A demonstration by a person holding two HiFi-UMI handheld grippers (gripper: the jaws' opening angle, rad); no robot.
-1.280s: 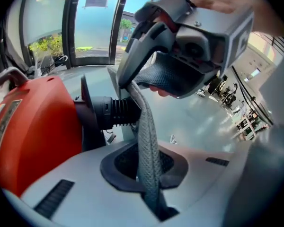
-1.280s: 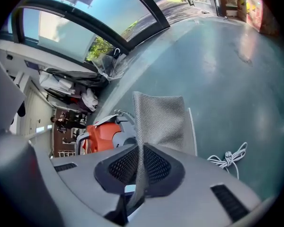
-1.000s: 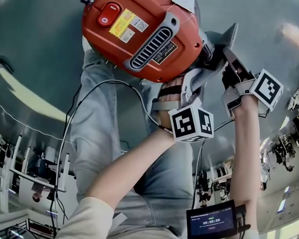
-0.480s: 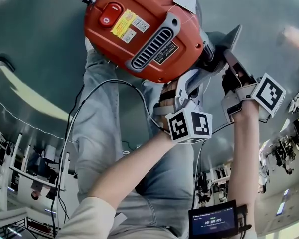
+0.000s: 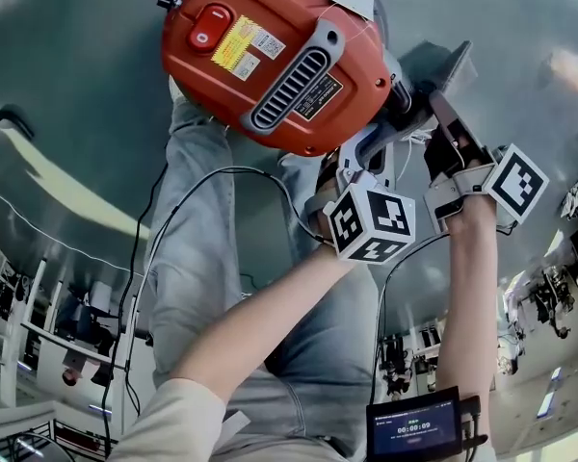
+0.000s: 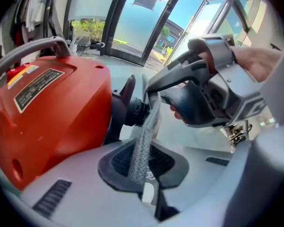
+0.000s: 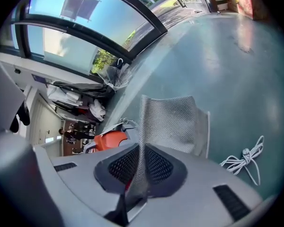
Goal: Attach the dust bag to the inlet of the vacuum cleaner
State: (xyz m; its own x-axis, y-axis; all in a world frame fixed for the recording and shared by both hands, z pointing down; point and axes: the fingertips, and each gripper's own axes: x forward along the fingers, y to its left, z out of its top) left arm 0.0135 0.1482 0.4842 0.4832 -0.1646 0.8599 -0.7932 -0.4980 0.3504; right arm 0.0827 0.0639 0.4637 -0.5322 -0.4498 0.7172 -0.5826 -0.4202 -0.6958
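Both claws are clamped on the grey mesh dust bag (image 7: 173, 119)! The left claw (image 6: 144, 162) pinches a strip of it running up to the black inlet (image 6: 132, 109) of the orange vacuum cleaner (image 5: 270, 56). Just beside it, the right claw (image 7: 138, 171) nips the fabric, and the bag fans out beyond its tips.

Shows a rounded red-orange plastic vacuum cleaner (image 5: 270, 56) with a grey slotted vent (image 5: 291, 87), a red switch (image 5: 210, 29) and a yellow label (image 5: 233, 46), above blue jeans (image 5: 197, 258) and a grey-green floor (image 5: 67, 94). Places the left gripper (image 5: 390, 135) and the right gripper (image 5: 435, 104) close together at the cleaner's lower right end in the picture, both tips at a grey mesh fabric dust bag (image 5: 443, 64). Includes a thin black cable (image 5: 164, 210) looping across the jeans.
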